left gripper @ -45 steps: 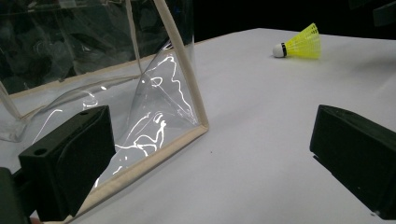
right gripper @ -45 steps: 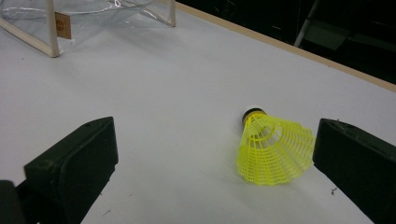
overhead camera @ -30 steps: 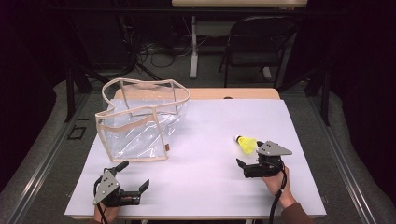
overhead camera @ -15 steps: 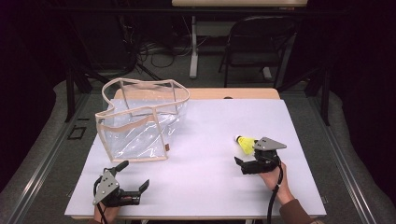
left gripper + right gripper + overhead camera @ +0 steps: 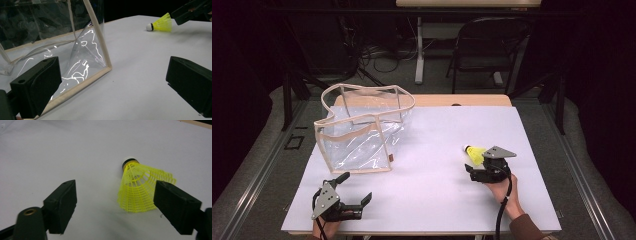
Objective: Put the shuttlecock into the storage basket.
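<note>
**Yellow plastic shuttle about to get squashed or flicked away?**

Yellow mesh skirt of the shuttlecock point(image 5: 142, 192) sits between the jaws of the right gripper point(image 5: 116, 203), but way off-centre: it's hugging the right-hand jaw while the other one has a big gap to cross. Those jaws have just been closing in, and the pads aren't pressing on it yet. My worry: one jaw reaches it first and shoves it sideways across the slick white table point(image 5: 437, 145), or the thing rolls on its cork nose and pops out. Squeeze hard and that flimsy skirt probably crumples.

It's lying on its side on the table's right half, well apart from the clear bag point(image 5: 362, 130) on the left.

Left gripper point(image 5: 357, 202) just rests near the bag's corner, jaws wide, holding nothing.

Count: one shuttlecock, one bag, two grippers.
</note>
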A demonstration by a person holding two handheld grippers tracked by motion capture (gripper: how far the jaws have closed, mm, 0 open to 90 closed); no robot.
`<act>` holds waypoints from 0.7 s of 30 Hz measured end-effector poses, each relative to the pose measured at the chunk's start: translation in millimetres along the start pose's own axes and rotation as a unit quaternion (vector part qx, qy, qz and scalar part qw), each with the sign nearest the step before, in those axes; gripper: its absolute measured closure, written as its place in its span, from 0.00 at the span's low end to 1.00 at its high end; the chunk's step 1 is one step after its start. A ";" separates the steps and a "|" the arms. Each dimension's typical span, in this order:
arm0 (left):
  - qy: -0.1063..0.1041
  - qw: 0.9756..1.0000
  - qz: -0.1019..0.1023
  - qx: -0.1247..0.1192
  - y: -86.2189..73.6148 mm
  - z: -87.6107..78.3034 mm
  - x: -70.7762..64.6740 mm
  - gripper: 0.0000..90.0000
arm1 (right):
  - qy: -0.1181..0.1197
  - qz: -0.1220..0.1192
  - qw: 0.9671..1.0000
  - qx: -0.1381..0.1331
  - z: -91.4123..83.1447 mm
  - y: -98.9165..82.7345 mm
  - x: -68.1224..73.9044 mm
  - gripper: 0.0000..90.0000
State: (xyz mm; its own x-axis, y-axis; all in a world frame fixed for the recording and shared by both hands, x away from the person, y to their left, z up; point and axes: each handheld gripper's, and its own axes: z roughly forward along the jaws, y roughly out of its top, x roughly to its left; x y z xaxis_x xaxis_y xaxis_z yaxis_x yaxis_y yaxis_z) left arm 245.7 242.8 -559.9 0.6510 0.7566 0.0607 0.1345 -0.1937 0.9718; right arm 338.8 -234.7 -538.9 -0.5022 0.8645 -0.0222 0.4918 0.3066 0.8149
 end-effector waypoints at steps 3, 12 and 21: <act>0.001 1.000 0.000 0.000 0.0 0.0 -0.1 0.00 | -0.012 0.009 1.000 0.004 3.2 0.1 2.0 0.30; 0.000 1.000 0.001 0.001 0.3 -0.7 0.1 0.00 | -0.045 0.047 0.998 0.013 14.1 2.4 6.6 0.55; 0.000 1.000 0.003 0.000 0.5 -1.0 0.4 0.00 | -0.055 0.103 0.993 0.009 18.2 0.9 1.8 0.72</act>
State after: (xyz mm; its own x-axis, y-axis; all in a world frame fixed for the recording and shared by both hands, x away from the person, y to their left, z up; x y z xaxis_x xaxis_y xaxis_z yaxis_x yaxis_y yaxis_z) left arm 245.3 243.6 -559.2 0.6516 0.7557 0.0665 0.1312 -0.1985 0.9713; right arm 351.3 -225.6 -548.8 -0.3098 0.9475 0.0794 0.5889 0.1257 0.7984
